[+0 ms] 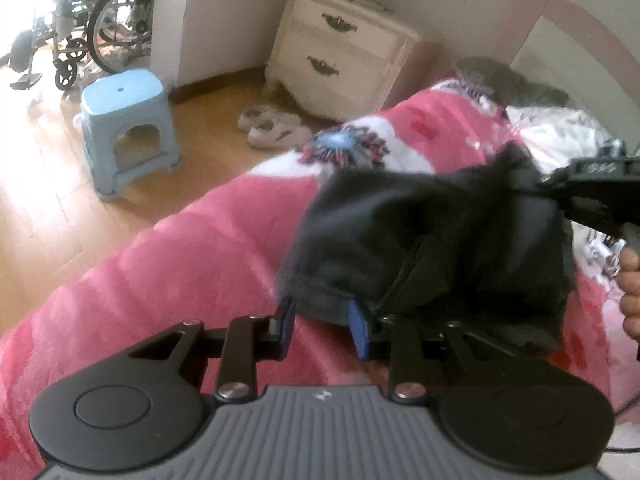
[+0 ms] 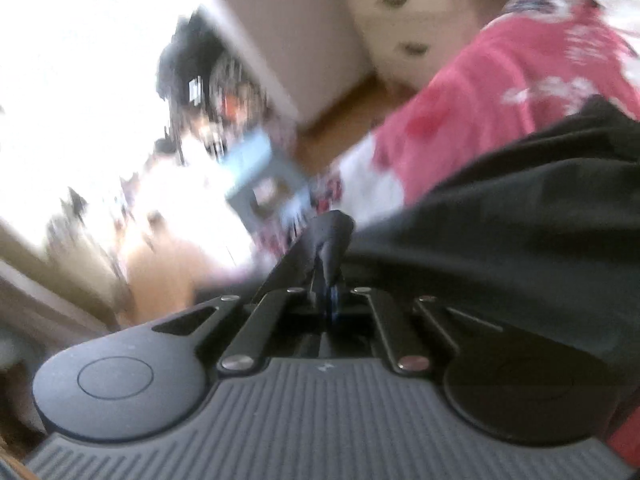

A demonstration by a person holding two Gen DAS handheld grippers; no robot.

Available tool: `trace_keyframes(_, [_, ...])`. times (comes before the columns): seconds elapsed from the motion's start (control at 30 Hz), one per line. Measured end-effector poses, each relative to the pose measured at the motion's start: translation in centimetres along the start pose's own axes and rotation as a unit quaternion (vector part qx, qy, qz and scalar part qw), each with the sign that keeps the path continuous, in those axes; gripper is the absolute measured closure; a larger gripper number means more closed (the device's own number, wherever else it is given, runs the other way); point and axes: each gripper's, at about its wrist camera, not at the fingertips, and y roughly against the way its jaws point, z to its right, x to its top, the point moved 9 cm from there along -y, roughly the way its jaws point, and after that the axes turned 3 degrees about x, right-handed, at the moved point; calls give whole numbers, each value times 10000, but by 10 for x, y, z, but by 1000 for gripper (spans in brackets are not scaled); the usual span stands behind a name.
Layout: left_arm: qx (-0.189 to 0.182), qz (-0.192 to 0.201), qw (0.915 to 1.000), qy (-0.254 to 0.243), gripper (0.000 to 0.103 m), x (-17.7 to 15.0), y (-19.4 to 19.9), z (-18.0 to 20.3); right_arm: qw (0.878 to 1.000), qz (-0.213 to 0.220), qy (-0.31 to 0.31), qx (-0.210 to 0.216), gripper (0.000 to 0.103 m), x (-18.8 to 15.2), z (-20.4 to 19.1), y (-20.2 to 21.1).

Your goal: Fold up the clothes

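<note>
Nearest our left wrist camera, the left gripper point(image 1: 320, 324) has its blue-padded fingers point(image 1: 357, 328) apart, clamped on nothing, just at the near edge of the dark garment point(image 1: 432, 240). We see that garment bunched on the pink floral bedspread point(image 1: 180, 256) of the bed. Our right gripper point(image 2: 328, 300) has its fingers pressed together on a fold of the garment, lifting its far corner; our right hand point(image 1: 630, 292) shows at the frame's edge. Beyond the bed stand a light blue stool point(image 1: 128, 128), white shoes point(image 1: 272, 126), a cream nightstand point(image 1: 340, 48) and a wheelchair point(image 1: 92, 20).
</note>
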Motion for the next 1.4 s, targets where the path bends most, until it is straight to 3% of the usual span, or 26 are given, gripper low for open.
trace_keyframes(0.17, [-9,17,10000,-58,64,3,-1,3,9832,1204,-1356,-200,103,41,67,52])
trace_keyframes(0.3, [-4,-93,9999,-111,58,1,-7,6,9600,1681,-2173,-543,103,49,125,74])
trace_keyframes(0.37, [-2,-148,9998,-138,54,0,-10,7,9538,1746,-2324,-756,102,46,143,79])
trace_keyframes(0.53, [62,-224,9996,-160,51,2,-22,7,9534,1438,-2260,-1387,95,26,159,76])
trace_keyframes(0.6, [85,-216,9996,-138,51,5,-26,4,9524,1374,-2283,-1482,72,18,160,84])
trace_keyframes(0.67, [66,-162,9998,-136,51,9,-29,3,9534,1456,-2186,-1483,59,11,151,102])
trace_keyframes(0.77, [-45,-71,9999,-143,54,14,-31,3,9572,1516,-1954,-1501,55,-1,133,129])
trace_keyframes(0.87, [-224,37,9997,-76,59,19,-32,2,9653,1263,-1865,-1319,54,-19,115,142])
trace_keyframes(1.0, [-441,160,9987,194,64,26,-36,1,9764,26,-1940,-952,53,-75,91,118])
trace_keyframes(1.1, [-550,138,9979,323,71,29,-42,2,9718,-802,-2019,-920,53,-117,83,86])
trace_keyframes(1.23, [-624,-79,9977,246,78,21,-48,7,9616,-1389,-2087,-1119,55,-154,88,64])
trace_keyframes(1.4, [-537,-204,9983,112,74,3,-50,9,9510,-1488,-2507,-1027,66,-175,86,71])
